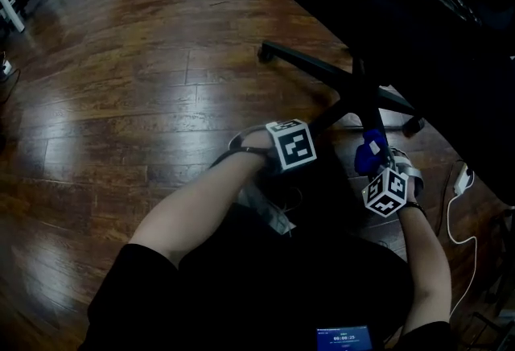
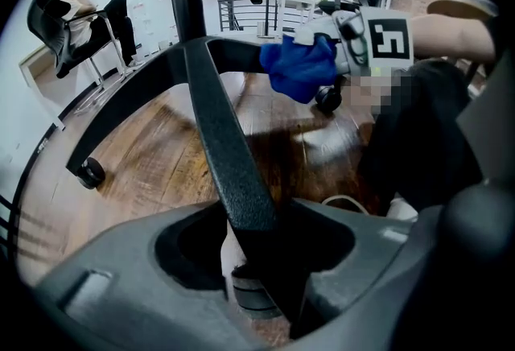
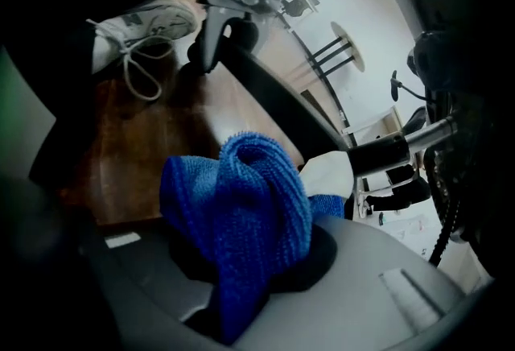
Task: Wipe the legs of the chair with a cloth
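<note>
Well, the left gripper (image 2: 256, 257) has its fingers clamped on one black chair leg (image 2: 225, 156) near its outer end, which braces the star base against rolling on the wooden floor (image 1: 121, 100). The right gripper (image 3: 249, 277) has its fingers closed on a bunched blue microfibre cloth (image 3: 241, 204), which is held up near the hub, beside the central column (image 2: 187, 11). Whether it is actually pressing on a leg I cannot tell.

To do this stroke well, I would say the wad should be pressed flat onto the leg's top face. It should then be drawn outward from hub to caster (image 2: 88, 174) in one steady pass and rolled over each side — dust will likely sit in that pebbled finish. The bracing hand should keep its hold so the base does not swing.

As for containers — no bucket, basin or bin shows anywhere.
</note>
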The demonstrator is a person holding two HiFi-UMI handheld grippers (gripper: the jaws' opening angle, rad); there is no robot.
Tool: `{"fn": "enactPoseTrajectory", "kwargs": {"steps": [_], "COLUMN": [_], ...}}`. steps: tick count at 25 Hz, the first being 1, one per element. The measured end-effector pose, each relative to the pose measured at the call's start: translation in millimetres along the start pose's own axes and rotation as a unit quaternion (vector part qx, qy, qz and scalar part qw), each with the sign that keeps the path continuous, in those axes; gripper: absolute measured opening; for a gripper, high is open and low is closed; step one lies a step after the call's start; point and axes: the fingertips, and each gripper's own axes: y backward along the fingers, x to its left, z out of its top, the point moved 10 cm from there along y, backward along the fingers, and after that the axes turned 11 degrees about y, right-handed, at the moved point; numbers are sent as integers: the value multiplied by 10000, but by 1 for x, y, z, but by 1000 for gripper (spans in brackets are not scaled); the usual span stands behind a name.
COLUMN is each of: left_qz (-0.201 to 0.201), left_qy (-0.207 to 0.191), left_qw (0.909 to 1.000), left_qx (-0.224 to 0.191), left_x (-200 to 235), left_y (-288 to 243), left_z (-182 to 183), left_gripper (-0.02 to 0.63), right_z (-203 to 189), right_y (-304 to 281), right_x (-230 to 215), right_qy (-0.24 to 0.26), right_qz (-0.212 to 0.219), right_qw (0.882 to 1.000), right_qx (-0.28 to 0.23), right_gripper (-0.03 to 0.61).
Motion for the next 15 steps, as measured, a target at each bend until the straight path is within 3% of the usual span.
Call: {"fn": "enactPoseTrajectory", "kwargs": {"steps": [4, 7, 11, 15], "left_qz": [-68, -61, -77, 51], "left_qy": [6, 20, 67, 251], "left_qw": [10000, 10000, 9999, 9996], "left_qx": [-36, -58, -73, 73], "left_x": [0, 1, 2, 8], "left_y": [0, 0, -1, 6], "left_z": [1, 1, -1, -9], "left_gripper": [213, 213, 213, 213], "right_z": [25, 34, 28, 13], "right_y": [-27, -35, -26, -5], "right_x": [-54, -69, -50, -8], "right_qy": [-469, -570, -281, -2], "right_qz": [-462, -610, -456, 17], "right_qw": [9978, 9965, 9985, 10000], "right_qx": [-45, 5, -64, 28], "right_gripper": [80, 80, 78, 78]}}
